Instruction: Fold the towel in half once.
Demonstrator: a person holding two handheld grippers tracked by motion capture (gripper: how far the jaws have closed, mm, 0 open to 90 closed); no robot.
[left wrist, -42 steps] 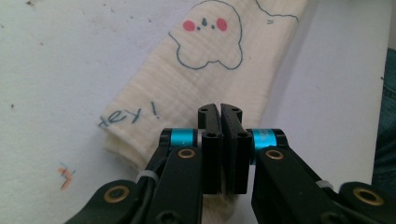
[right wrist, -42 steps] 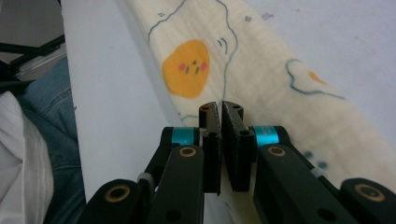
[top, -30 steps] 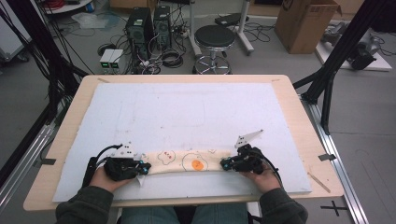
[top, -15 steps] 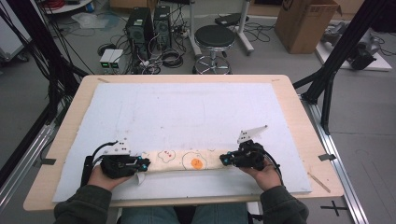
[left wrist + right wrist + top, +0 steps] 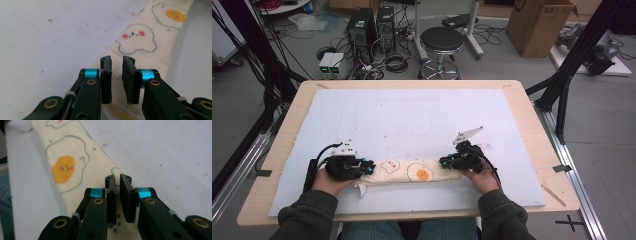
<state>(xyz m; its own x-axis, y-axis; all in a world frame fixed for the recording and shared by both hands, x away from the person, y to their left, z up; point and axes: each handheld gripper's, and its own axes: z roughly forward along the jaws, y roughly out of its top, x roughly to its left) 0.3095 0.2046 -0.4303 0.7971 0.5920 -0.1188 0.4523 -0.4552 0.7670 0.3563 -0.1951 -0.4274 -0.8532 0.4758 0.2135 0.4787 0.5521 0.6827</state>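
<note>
That folded cloth (image 5: 414,172) with the fried-egg print lies as a long strip near your edge of the table (image 5: 522,107), on the white mat (image 5: 412,120). It looks soft, light and floppy, so expect sagging in the middle; grab both short ends. Your left gripper (image 5: 117,62) has just been opening, fingers slightly apart over the cloth, not pinching. Right gripper (image 5: 117,180) fingers nearly together above the right end, holding nothing

Beyond the folded cloth (image 5: 412,172), the white mat (image 5: 412,115) lies bare, open to either claw.
</note>
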